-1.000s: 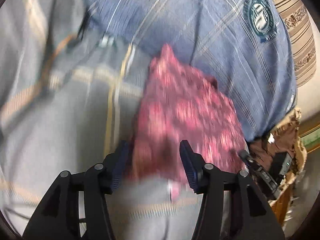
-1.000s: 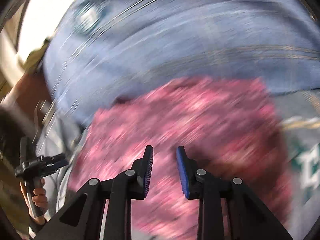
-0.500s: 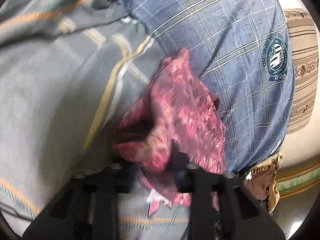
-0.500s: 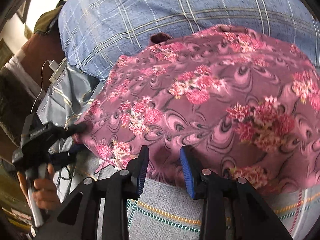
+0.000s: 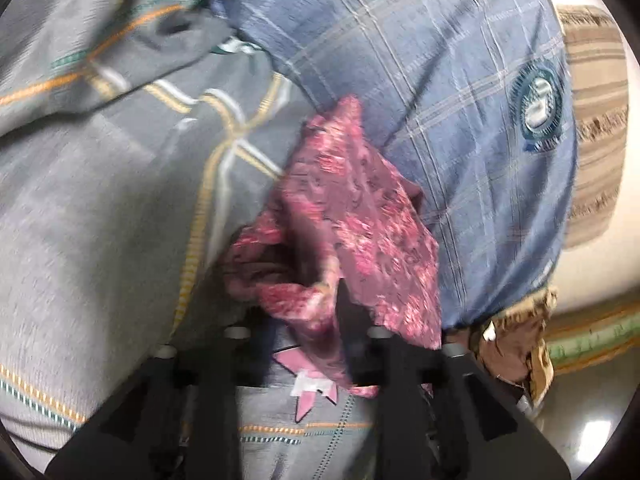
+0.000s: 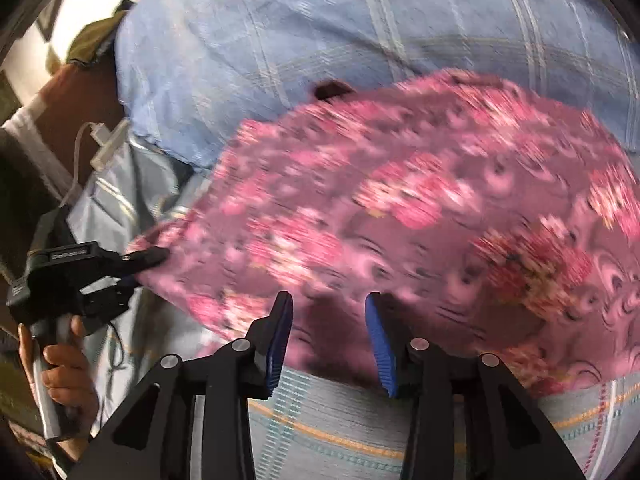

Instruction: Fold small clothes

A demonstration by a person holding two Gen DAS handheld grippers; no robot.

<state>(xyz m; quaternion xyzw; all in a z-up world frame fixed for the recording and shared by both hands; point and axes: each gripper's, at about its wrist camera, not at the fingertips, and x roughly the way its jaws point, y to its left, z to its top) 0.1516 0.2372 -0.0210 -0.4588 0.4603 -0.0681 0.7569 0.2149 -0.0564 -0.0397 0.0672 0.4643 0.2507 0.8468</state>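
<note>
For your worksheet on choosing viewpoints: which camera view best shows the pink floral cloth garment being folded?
The right wrist view: the pink floral cloth garment spreads broadly across the frame there, pattern visible though blurred. The left wrist view shows the same garment narrower and bunched at its near corner, which drapes over the left gripper's fingers.

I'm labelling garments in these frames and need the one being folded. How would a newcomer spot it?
Start from the bed's grey checked bedspread and the blue plaid pillow on it. Against that pillow lies the small floral garment. It alone is maroon with pink blossoms; everything around it is grey or blue checks.
</note>
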